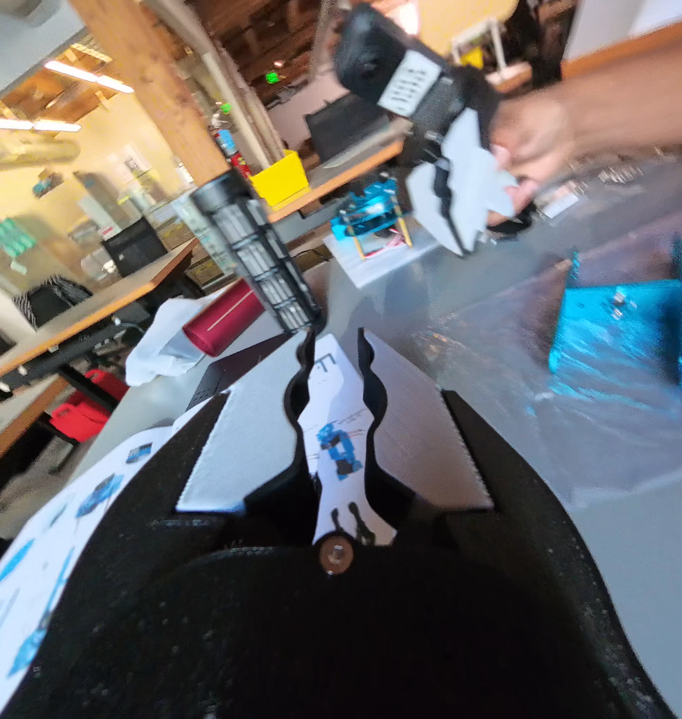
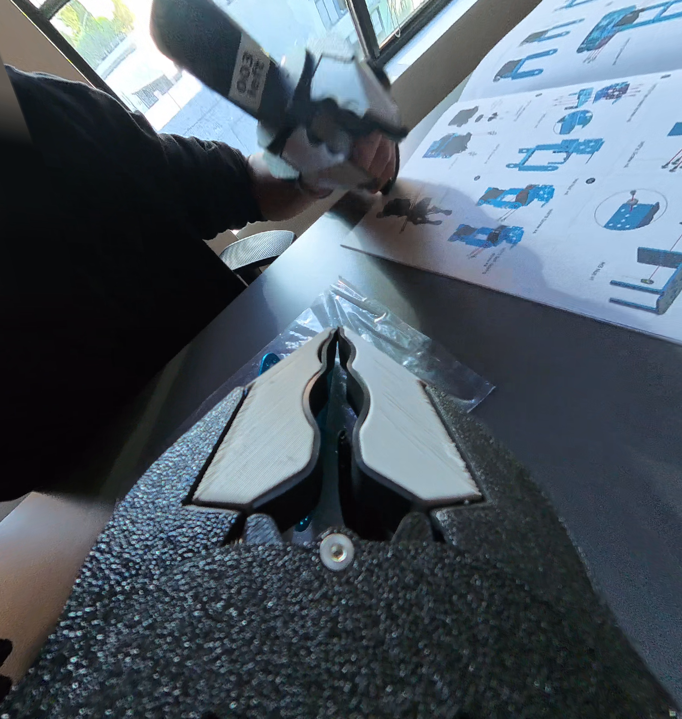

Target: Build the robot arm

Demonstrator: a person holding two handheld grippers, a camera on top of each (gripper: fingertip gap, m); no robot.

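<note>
My left gripper [image 1: 336,334] is open above an open instruction booklet [image 1: 333,447] with blue part drawings. A black cylindrical holder with a grid pattern [image 1: 253,256] stands tilted just past my left fingertip [image 1: 311,338]; nothing sits between the pads. My right gripper [image 2: 337,330] is shut on a clear plastic bag [image 2: 394,338] lying on the dark table [image 2: 565,408]; a blue metal part [image 2: 269,360] shows inside it. In the left wrist view the bag [image 1: 565,241] holds a blue bracket [image 1: 619,330], with the right gripper [image 1: 458,218] at its edge. The left gripper [image 2: 331,128] shows blurred in the right wrist view.
A red cylinder [image 1: 222,323] and a crumpled white wrapper [image 1: 160,350] lie beyond a dark box [image 1: 230,373]. A small blue robot frame [image 1: 370,218] stands on a white sheet. A yellow bin [image 1: 281,175] sits on a farther desk. The booklet [image 2: 565,175] covers the table's far right. Some 10 cm of space lies between my two pairs of fingers.
</note>
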